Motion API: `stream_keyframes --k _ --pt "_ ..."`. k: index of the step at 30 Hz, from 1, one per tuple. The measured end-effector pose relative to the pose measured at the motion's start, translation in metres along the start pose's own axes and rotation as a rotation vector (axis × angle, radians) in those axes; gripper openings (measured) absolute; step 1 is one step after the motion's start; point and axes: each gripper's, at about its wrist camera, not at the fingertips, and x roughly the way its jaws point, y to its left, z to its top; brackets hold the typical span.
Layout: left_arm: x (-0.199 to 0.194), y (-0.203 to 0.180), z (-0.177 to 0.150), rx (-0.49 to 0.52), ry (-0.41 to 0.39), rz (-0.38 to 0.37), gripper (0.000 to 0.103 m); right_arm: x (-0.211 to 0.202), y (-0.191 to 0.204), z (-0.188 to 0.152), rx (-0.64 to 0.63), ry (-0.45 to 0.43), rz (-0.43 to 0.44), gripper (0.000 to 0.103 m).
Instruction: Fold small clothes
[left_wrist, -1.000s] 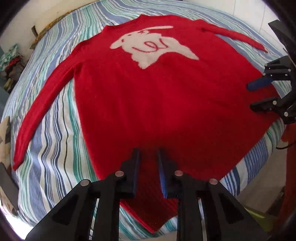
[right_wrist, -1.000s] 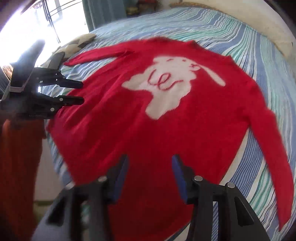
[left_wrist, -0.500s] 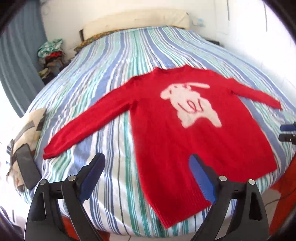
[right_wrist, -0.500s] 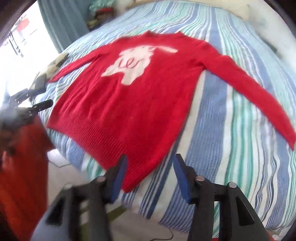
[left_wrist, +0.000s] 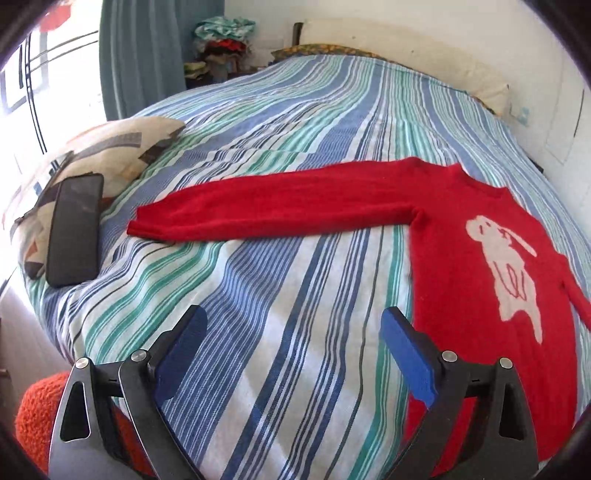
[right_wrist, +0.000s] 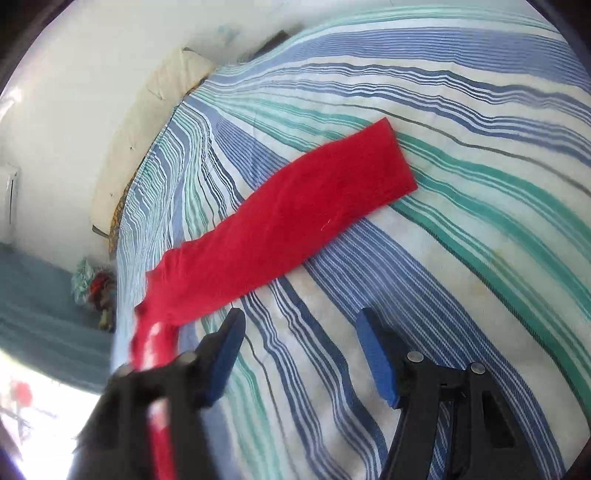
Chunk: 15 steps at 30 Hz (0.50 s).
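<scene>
A red sweater (left_wrist: 472, 266) with a white animal motif lies flat on the striped bed (left_wrist: 295, 129). One sleeve (left_wrist: 280, 206) stretches out to the left in the left wrist view. My left gripper (left_wrist: 291, 332) is open and empty above bare sheet, below that sleeve and left of the sweater body. In the right wrist view the other sleeve (right_wrist: 295, 218) lies straight across the sheet. My right gripper (right_wrist: 299, 332) is open and empty, just short of that sleeve near its shoulder end.
A patterned pillow (left_wrist: 110, 147) with a black phone (left_wrist: 74, 229) on it lies at the bed's left edge. A pile of clothes (left_wrist: 221, 48) sits by the curtain. A cream headboard cushion (right_wrist: 147, 122) lines the wall.
Both grippers have swung apart from the sweater's hem towards the two sleeves. My left gripper has opened wide. My right gripper has stayed open.
</scene>
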Motion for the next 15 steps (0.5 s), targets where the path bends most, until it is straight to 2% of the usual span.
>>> stream_keyframes --k 1,3,5,6,12,15 --pt "-0.002 -0.002 0.0 0.011 -0.02 0.018 0.096 -0.002 0.001 0.009 -0.004 -0.037 0.001 0.063" --pt "0.002 -0.005 0.0 0.03 -0.007 0.039 0.096 -0.001 0.001 0.03 0.016 -0.105 -0.006 0.064" --pt "0.007 -0.006 -0.002 0.03 0.017 0.041 0.096 0.013 -0.016 0.047 0.124 -0.072 -0.035 0.064" --pt "0.009 -0.006 -0.002 0.029 0.022 0.041 0.096 0.022 -0.028 0.049 0.194 -0.048 -0.035 0.058" --pt "0.017 -0.009 -0.005 0.066 0.042 0.072 0.096 0.009 -0.034 0.038 0.381 -0.224 -0.057 0.055" --pt "0.019 -0.007 -0.006 0.07 0.047 0.072 0.096 0.001 -0.032 0.02 0.45 -0.23 -0.043 0.055"
